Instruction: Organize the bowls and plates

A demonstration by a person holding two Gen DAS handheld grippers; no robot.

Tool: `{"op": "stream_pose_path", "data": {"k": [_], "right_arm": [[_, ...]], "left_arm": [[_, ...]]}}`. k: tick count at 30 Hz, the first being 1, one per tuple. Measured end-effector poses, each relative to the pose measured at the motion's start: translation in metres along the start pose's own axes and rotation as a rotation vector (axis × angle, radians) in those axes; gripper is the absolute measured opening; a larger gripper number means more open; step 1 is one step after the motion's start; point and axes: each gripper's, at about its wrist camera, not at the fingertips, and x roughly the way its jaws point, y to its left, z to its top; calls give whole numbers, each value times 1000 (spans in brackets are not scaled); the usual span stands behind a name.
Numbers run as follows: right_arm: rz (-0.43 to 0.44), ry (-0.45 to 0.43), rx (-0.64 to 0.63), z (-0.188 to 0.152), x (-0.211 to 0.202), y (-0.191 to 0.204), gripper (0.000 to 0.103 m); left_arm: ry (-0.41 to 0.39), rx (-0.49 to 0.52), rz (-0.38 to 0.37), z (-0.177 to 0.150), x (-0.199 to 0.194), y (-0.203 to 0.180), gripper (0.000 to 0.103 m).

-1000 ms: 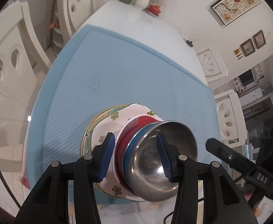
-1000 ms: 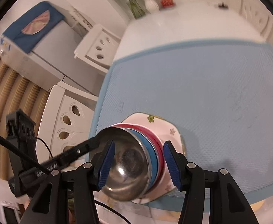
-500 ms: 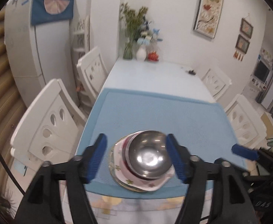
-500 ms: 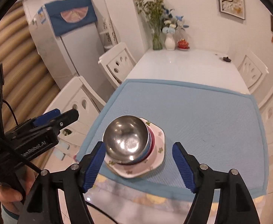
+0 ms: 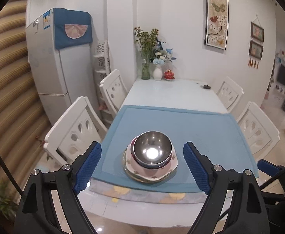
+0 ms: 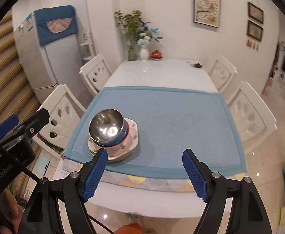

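A steel bowl sits on top of nested blue and red bowls, all on a pink flowered plate over a second plate, near the front left of the blue mat. The stack also shows in the right wrist view, with the steel bowl above the flowered plate. My left gripper is open and empty, held back from the table with the stack between its fingers in view. My right gripper is open and empty, to the right of the stack.
A white table carries the mat; vases with flowers and a red lidded dish stand at its far end. White chairs flank both sides. A fridge stands at the left.
Both grippers have pulled back and up from the bowl stack and opened wider. The stack stays on the mat.
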Motion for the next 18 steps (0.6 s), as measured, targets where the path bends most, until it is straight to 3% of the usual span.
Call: {"op": "stream_pose_path", "data": {"k": [4, 9, 18], "right_arm": [[-17, 25, 53, -4, -2, -13, 78], [-66, 34, 92, 1, 7, -19, 78], [-106, 49, 18, 29, 37, -6, 78]], "left_arm": [[6, 35, -17, 1, -1, -11, 86], [-8, 117, 22, 5, 8, -22, 86], [110, 105, -46, -1, 44, -6, 86]]}}
